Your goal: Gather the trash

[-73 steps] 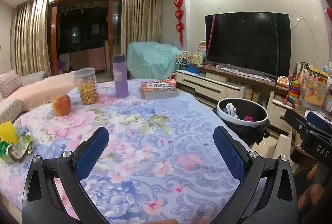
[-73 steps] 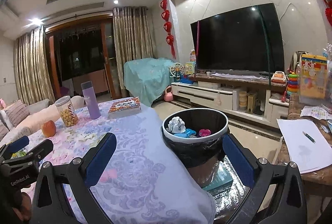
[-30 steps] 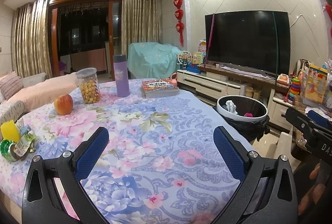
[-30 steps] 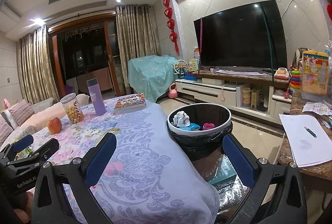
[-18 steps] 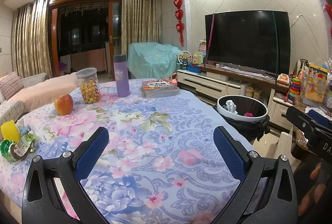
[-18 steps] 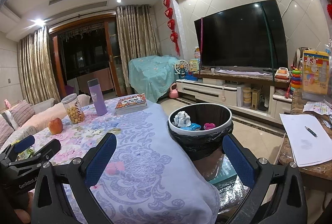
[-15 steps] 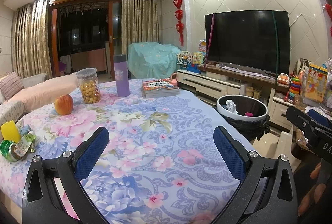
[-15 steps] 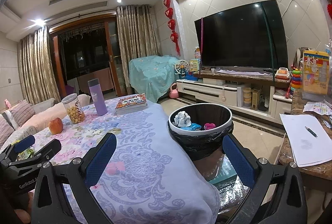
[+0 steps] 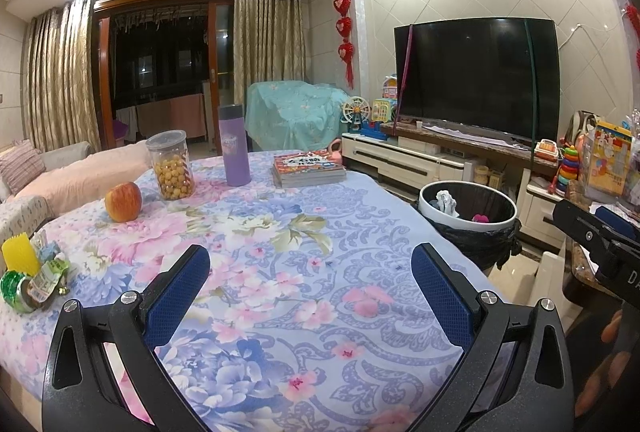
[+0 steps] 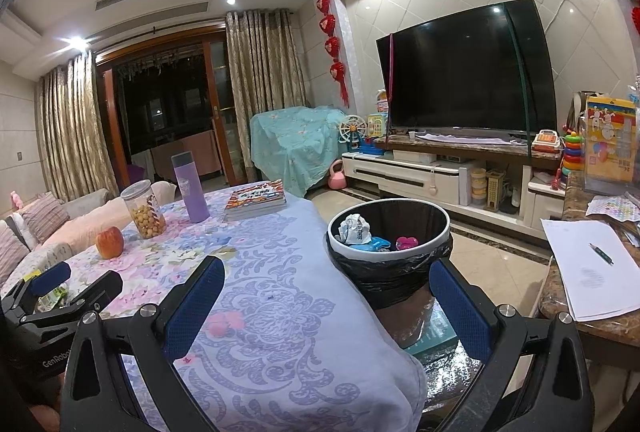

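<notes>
Left wrist view: the left gripper (image 9: pixel 310 292) hangs over the near edge of the table (image 9: pixel 280 232), fingers wide apart and empty. The right gripper (image 10: pixel 326 306) is equally spread, holding nothing, at the table's right edge facing the trash bin (image 10: pixel 390 256). The bin already holds crumpled paper (image 10: pixel 354 230) and bright scraps, so part of the job looks done. A cluster of wrappers (image 9: pixel 34 278) at the table's left edge seems left to collect.
</notes>
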The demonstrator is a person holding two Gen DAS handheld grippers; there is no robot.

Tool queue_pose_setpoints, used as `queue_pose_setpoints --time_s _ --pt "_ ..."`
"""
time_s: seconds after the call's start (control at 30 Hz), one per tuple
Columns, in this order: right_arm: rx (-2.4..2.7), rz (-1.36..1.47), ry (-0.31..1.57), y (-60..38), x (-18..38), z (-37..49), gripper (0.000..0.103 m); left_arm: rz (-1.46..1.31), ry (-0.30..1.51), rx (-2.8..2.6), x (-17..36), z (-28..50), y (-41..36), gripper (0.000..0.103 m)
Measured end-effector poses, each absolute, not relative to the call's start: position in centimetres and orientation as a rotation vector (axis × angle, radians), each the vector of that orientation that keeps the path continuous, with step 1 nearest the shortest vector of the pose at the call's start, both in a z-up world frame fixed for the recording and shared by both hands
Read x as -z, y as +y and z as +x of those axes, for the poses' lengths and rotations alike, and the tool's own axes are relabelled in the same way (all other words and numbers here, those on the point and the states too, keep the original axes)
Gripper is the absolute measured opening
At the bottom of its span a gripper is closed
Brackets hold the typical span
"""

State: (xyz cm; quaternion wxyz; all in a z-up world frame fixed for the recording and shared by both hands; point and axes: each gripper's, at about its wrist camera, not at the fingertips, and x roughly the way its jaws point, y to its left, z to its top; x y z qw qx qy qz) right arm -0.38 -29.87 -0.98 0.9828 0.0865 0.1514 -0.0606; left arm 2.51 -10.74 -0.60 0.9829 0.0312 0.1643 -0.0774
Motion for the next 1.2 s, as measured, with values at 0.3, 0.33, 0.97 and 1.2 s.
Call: queue_pose_setpoints --time_s 0.3,0.33,0.97,1.2 --pt "0.118 0.175 0.302 -29.77 0.96 -0.40 0.103 0.065 0.329 0.155 0.60 2.50 -10.77 0.103" --pt "0.118 0.176 0.302 -29.78 0.96 -0.39 0.103 0.064 0.330 0.155 0.57 2.49 -10.83 0.103" --pt "0.108 0.179 0.301 -29.42 0.64 -0.38 0.103 0.067 0.335 0.162 0.91 2.85 -10.86 0.103" --pt "0.106 0.184 0.306 -29.51 0.66 -0.26 0.103 0.070 0.341 0.171 1.37 3.46 -10.76 0.103"
